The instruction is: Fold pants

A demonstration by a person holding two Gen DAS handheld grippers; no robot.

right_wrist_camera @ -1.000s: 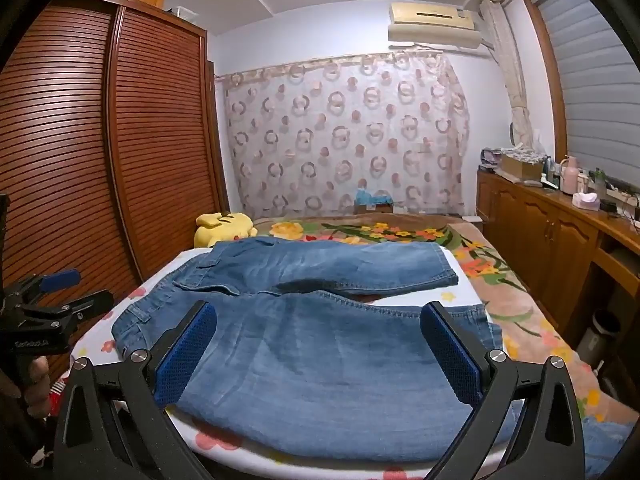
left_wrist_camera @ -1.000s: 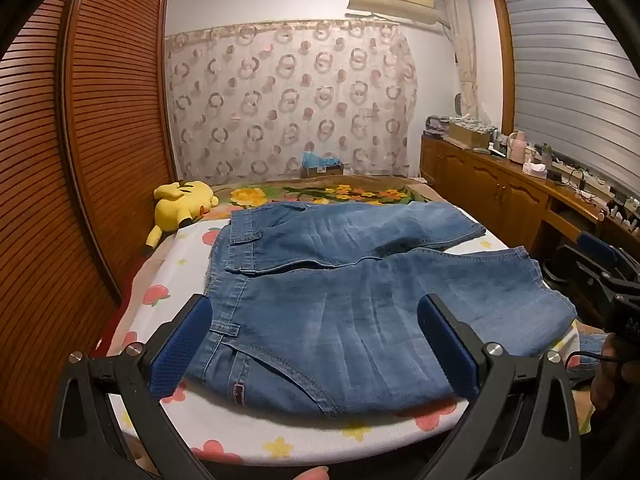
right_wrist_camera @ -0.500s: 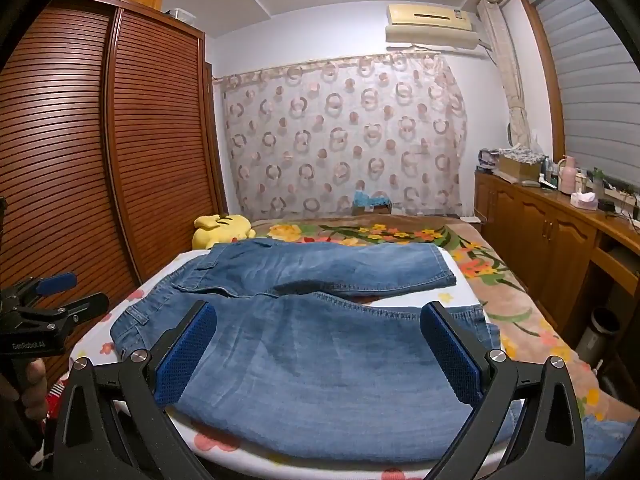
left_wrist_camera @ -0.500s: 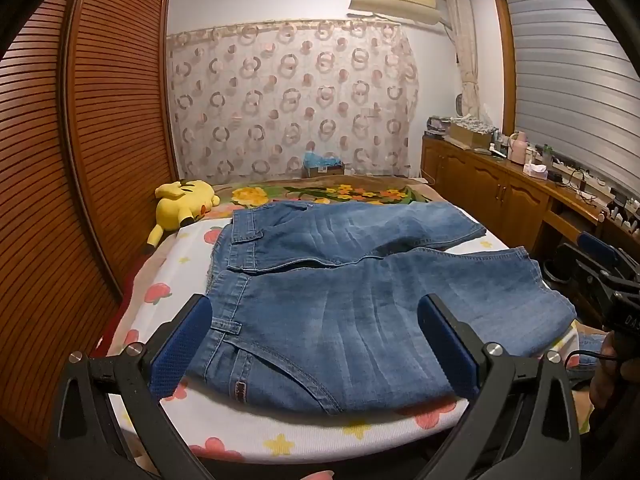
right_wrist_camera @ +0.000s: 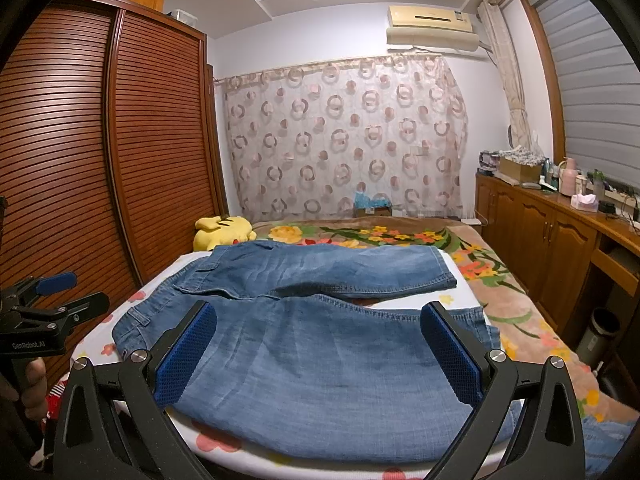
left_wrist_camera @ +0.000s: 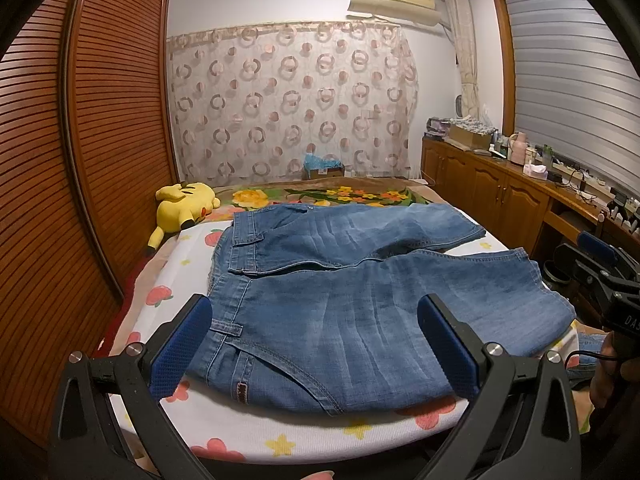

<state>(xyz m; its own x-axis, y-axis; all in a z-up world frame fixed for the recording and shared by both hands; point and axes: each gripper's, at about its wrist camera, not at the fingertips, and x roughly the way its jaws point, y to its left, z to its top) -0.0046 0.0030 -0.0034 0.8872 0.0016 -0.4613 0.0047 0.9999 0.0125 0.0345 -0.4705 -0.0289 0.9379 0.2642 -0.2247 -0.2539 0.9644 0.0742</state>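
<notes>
Jeans (left_wrist_camera: pixel 360 300) lie spread on bed (left_wrist_camera: pixel 240 432) — left gripper (left_wrist_camera: pixel 316 344) and right gripper (right_wrist_camera: pixel 316 352) both gape wide, empty.

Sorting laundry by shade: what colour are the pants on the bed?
Faded mid-blue denim pants, lighter along the creases; clearest in the right wrist view.

Faded denim pants (left_wrist_camera: pixel 360 300) lie on a matt printed cloth sheet (left_wrist_camera: pixel 240 420) beside glossy slatted wood doors (left_wrist_camera: pixel 100 140).

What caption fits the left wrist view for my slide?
Open left gripper hovering over the waistband end of blue jeans spread on a floral bed sheet, right gripper alongside.
</notes>
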